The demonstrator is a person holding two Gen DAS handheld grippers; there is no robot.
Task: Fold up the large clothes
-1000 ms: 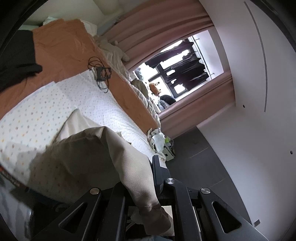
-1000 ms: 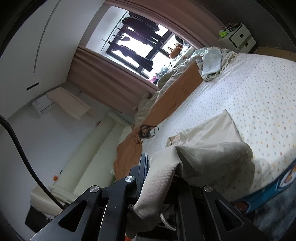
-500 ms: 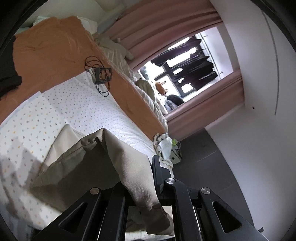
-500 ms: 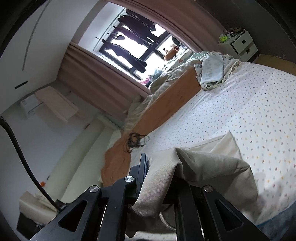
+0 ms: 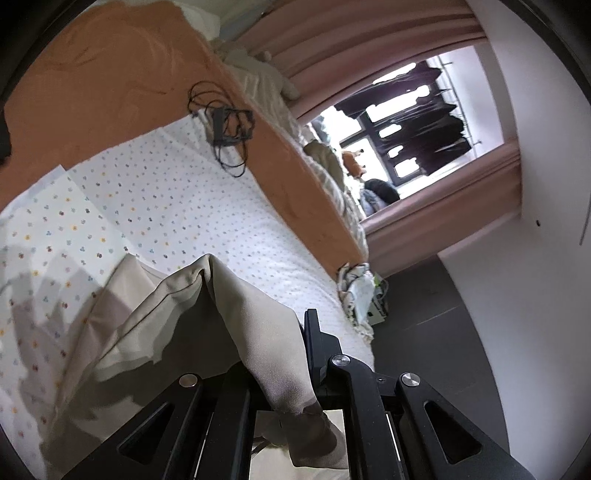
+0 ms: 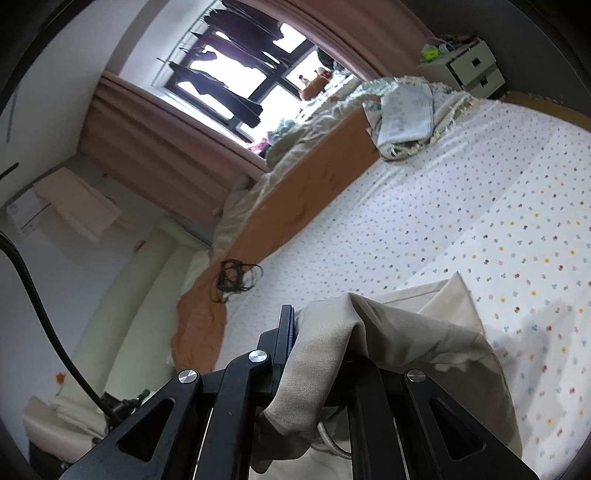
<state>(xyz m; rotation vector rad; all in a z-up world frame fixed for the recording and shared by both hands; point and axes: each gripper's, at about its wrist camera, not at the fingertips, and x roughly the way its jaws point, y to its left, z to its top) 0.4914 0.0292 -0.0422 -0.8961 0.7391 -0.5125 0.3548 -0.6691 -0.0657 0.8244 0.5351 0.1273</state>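
Both the left gripper and the right gripper have fingers pinching the beige garment, which drapes onto the dotted bed near its front edge.

Both wrist cameras ride close behind their own fingers, tilted down across the dotted bedsheet toward the window (each view rolled sideways) — both share the black cable tangle and orange blanket

A home bedroom: dotted bed, pink curtains, drawer nightstand.
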